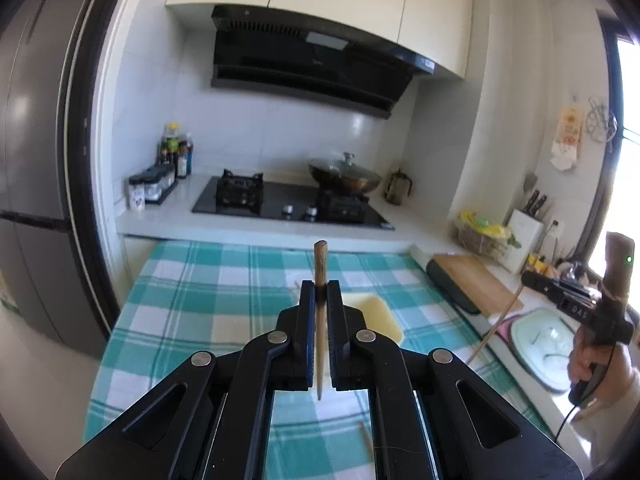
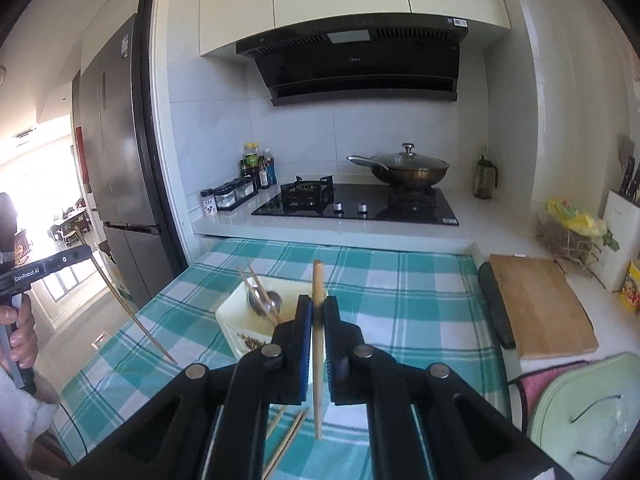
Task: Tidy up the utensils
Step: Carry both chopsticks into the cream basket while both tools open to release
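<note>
the left gripper (image 1: 320, 286) is clamped on a dark-tipped chopstick (image 1: 320, 320), held upright above the teal checked tablecloth (image 1: 192, 280). the right gripper (image 2: 317, 308) likewise pinches a pale chopstick (image 2: 318, 344), standing upright between its pads. just beyond it on the cloth sits a cream container (image 2: 234, 320) holding a spoon (image 2: 266, 302) and chopsticks, with loose chopsticks (image 2: 288, 440) lying on the cloth below the right gripper.

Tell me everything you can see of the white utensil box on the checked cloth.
The white utensil box is a rectangular, open-topped container, plastic by its look, with a speckled pattern on its near wall. It stands upright on the teal checked tablecloth, just beyond the right gripper, which hides its right part. Inside lean a metal spoon and wooden chopsticks, their ends sticking out above the rim.
</note>
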